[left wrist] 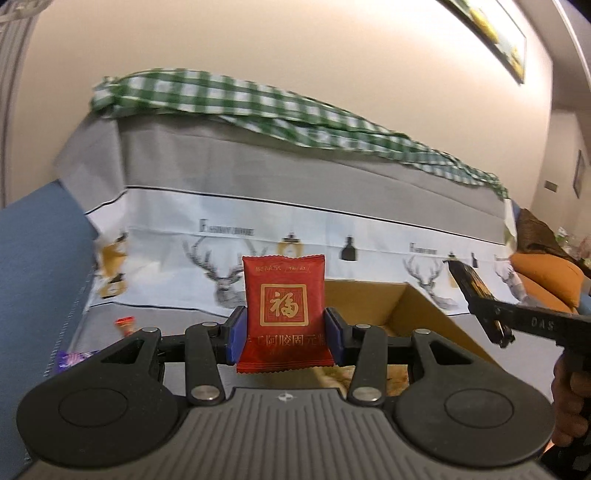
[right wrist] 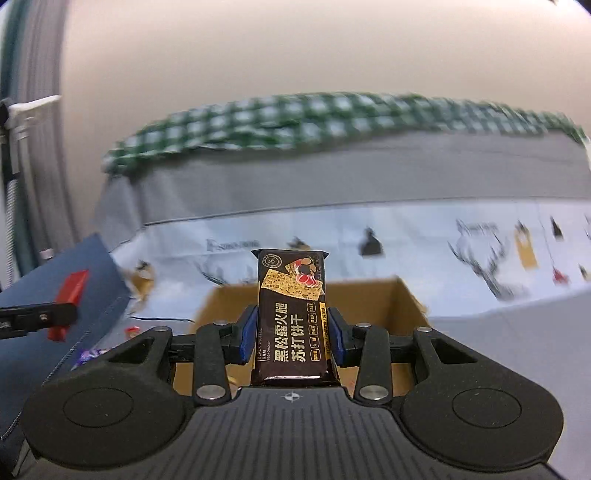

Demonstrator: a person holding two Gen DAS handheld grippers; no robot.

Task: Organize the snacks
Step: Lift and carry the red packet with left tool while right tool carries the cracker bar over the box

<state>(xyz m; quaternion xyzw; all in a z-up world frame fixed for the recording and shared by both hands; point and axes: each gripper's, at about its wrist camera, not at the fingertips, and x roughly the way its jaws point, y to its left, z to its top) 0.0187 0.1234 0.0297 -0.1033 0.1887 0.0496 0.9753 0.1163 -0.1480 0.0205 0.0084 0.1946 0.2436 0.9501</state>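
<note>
Sofa, grey cover with deer print, green checked cloth along its top. Open cardboard box at 12 o'clock behind both claws. Only the left view shows a framed picture, 1 o'clock. Left gripper pinches a glossy red packet; right gripper pinches a slim dark cracker bar.

left gripper jaws clamped, right gripper jaws clamped
</note>
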